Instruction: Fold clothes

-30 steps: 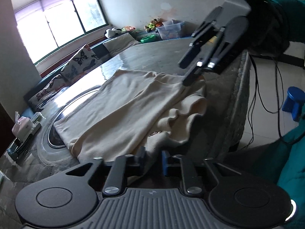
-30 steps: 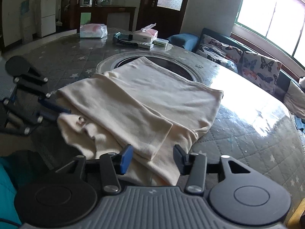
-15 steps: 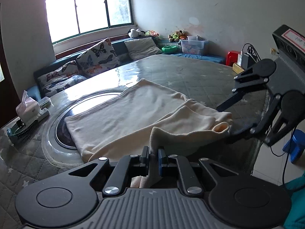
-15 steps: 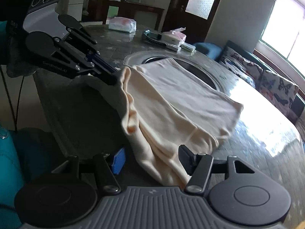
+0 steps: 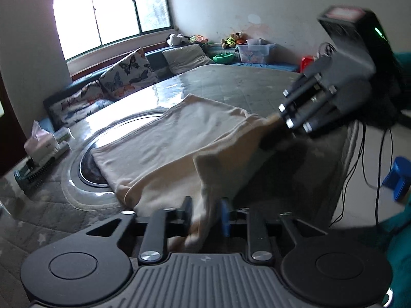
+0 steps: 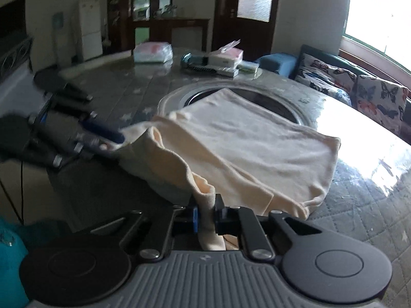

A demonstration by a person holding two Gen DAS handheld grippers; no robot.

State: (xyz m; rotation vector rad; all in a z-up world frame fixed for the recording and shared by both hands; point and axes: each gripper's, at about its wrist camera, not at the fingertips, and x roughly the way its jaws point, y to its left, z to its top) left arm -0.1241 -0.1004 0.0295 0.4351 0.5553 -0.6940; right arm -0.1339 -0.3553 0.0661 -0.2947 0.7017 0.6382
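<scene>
A cream garment [image 5: 167, 143] lies partly folded on the big round table [image 5: 231, 82], over its glass centre ring. My left gripper [image 5: 205, 213] is shut on the garment's near edge and holds it lifted. My right gripper [image 6: 205, 213] is shut on the other near corner of the garment [image 6: 231, 143]. The stretch of cloth between the two grippers hangs raised above the table edge. Each gripper also shows in the other's view, the right one [image 5: 272, 128] at the right and the left one [image 6: 110, 141] at the left.
Tissue boxes, a brush and packets [image 6: 218, 61] sit at the far side of the table. A sofa with butterfly cushions [image 5: 128, 74] runs under the window. A blue stool [image 5: 398, 177] and cables are on the floor by the table edge.
My right gripper has closed on the garment's corner; it was open before. Both grippers have lifted the near edge, and the cloth is now stretched between them.
</scene>
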